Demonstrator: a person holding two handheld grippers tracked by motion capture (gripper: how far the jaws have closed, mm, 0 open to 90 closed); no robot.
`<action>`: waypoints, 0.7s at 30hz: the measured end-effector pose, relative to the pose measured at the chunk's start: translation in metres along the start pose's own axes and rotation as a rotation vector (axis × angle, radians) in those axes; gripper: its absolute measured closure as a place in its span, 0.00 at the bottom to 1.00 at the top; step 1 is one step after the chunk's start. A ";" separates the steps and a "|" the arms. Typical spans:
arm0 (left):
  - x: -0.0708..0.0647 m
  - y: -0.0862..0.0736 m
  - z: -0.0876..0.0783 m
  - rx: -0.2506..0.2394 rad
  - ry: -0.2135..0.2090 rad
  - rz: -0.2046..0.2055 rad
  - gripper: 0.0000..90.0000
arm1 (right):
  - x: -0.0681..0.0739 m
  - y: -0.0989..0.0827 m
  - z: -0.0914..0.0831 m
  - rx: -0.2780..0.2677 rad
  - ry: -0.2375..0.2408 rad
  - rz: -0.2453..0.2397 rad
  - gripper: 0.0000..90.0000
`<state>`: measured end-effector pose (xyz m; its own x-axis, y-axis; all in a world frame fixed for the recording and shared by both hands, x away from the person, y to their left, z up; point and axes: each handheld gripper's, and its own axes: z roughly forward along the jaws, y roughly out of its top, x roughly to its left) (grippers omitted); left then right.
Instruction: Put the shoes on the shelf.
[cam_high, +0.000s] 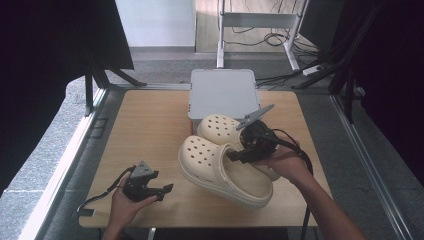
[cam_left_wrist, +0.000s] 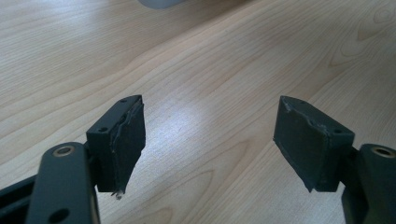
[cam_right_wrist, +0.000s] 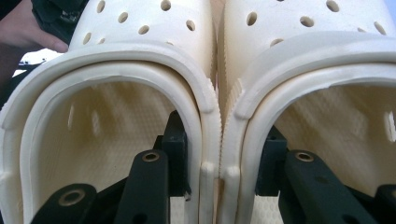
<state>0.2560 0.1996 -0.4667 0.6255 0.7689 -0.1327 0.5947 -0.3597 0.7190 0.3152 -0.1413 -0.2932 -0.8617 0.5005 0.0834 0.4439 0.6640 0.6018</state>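
The right gripper (cam_high: 243, 154) pinches both cream clogs (cam_high: 220, 165) together, toes pointing up-left in the high view; the left gripper (cam_high: 162, 192) is spread.

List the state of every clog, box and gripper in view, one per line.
Left clog: pinched by its inner wall against the other clog, heel tilted up.
Right clog: pressed side by side to the left clog.
Right gripper: one jaw inside each clog, shut on both inner walls.
Left gripper: open, empty, over bare table.
Grey box: lid closed, at the table's far edge.
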 end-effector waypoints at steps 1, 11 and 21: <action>0.000 0.000 0.000 -0.001 0.000 0.000 0.28 | -0.002 0.002 -0.002 -0.004 -0.003 0.001 0.72; 0.002 -0.001 0.000 -0.002 -0.001 -0.004 0.28 | -0.013 0.015 -0.009 -0.003 -0.012 0.017 0.72; 0.002 -0.001 0.000 -0.001 0.000 -0.002 0.28 | -0.030 0.026 -0.010 -0.015 -0.048 0.045 0.73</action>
<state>0.2567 0.2016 -0.4672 0.6240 0.7698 -0.1343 0.5957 -0.3574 0.7193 0.3501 -0.1447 -0.2727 -0.8280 0.5561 0.0727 0.4779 0.6317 0.6104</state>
